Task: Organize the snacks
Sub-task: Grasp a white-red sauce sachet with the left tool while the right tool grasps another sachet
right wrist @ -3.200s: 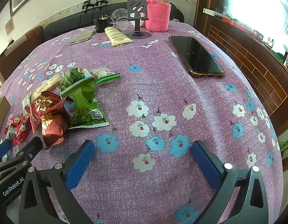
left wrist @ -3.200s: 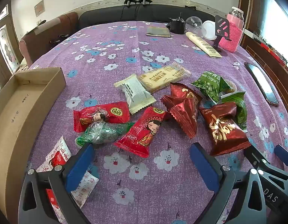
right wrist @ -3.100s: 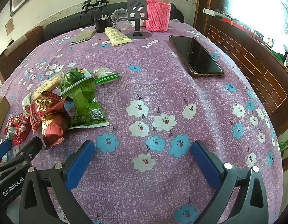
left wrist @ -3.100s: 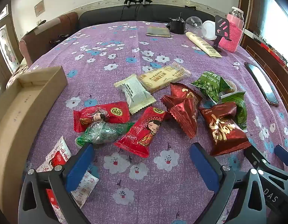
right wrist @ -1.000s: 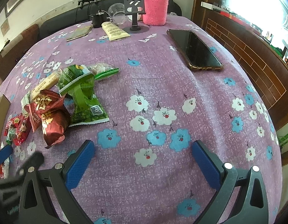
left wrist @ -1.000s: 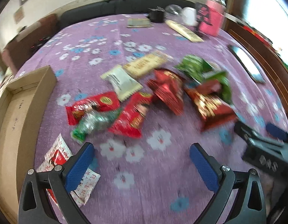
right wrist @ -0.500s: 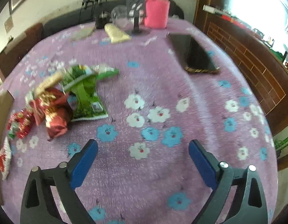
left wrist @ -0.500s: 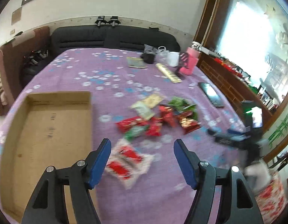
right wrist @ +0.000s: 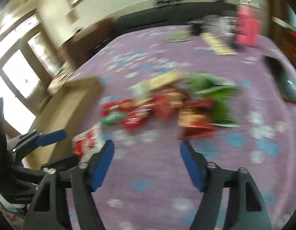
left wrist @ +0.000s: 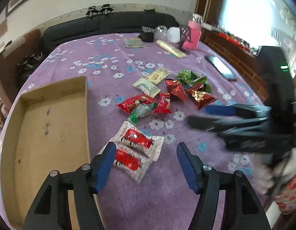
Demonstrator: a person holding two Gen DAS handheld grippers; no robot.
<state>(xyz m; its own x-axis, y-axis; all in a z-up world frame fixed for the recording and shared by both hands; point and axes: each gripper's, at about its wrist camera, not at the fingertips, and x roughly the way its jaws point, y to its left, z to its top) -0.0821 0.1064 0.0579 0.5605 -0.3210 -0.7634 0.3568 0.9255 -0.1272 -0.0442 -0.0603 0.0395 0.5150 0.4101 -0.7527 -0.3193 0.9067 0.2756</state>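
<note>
Several snack packets lie on the purple flowered tablecloth (left wrist: 128, 191): two white-and-red packets (left wrist: 136, 143) nearest, a green candy bag (left wrist: 141, 111), red packets (left wrist: 136, 102), dark red foil bags (left wrist: 200, 95), green pea bags (left wrist: 186, 75) and cream bars (left wrist: 147, 85). An open empty cardboard box (left wrist: 50, 126) lies at the left. My left gripper (left wrist: 146, 161) is open and empty, above the white-and-red packets. My right gripper (right wrist: 147, 156) is open and empty above the cloth in front of the blurred snack pile (right wrist: 167, 103); it also shows in the left wrist view (left wrist: 203, 115).
A phone (left wrist: 220, 67) lies at the right edge of the table. At the far end stand a pink-sleeved bottle (left wrist: 192, 36), a phone stand, cups, a booklet (left wrist: 134, 43) and a long cream packet (left wrist: 172, 50). A dark sofa runs behind the table.
Both grippers have lifted and pulled back from the table. The left view now takes in the whole box and pile. The right gripper has swung left toward the snacks, its view blurred.
</note>
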